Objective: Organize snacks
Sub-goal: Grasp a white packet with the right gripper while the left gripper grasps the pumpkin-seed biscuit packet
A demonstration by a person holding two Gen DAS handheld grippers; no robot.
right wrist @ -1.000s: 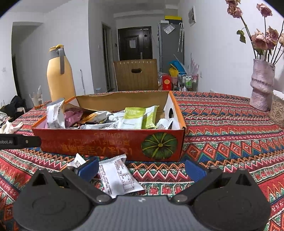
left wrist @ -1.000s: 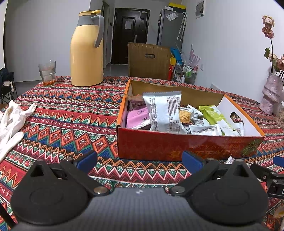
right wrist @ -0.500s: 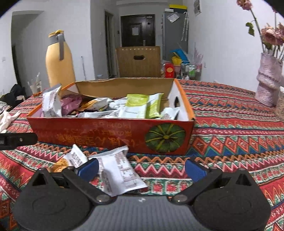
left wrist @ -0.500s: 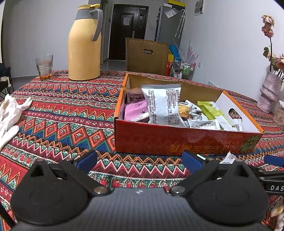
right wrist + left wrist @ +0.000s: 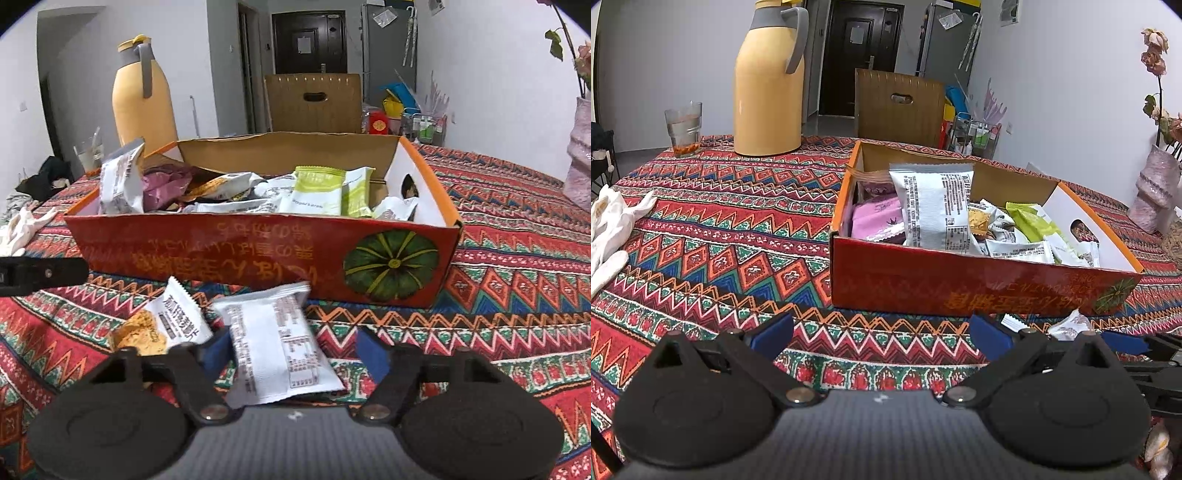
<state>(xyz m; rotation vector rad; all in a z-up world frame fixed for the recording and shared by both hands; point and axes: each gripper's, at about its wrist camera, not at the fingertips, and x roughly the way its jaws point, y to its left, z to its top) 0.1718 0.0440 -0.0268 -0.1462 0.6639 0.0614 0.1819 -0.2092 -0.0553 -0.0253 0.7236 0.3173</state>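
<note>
Since the earlier frames, the right gripper (image 5: 291, 350) has come forward and down over the white snack packet (image 5: 277, 347), and its jaws have just been closing from fully wide to about half open. The packet now lies between the two blue fingertips (image 5: 371, 354); the left fingertip sits at the packet's edge, while a gap shows between the packet and the right fingertip, so no firm grip is visible. The packet is blurred.

The white snack packet lies on the table (image 5: 517, 266), just in front of the red cardboard box (image 5: 258, 254). A second packet with an orange picture (image 5: 162, 328) lies just beside it to the left, also outside the box. The box holds many snacks: a large white packet (image 5: 934, 206) standing upright at its left end, pink packets (image 5: 875, 218) beside that, and green packets (image 5: 317, 190) toward the right end.

The left gripper (image 5: 881, 332) hovers over the patterned tablecloth in front of the box's left end, jaws wide apart with nothing between them.

Farther out, a yellow thermos jug (image 5: 768, 85) and a drinking glass (image 5: 683, 129) stand on the far side of the table, white gloves (image 5: 609, 229) lie at its left edge, and a vase with dried flowers (image 5: 1154, 195) stands to the right.
</note>
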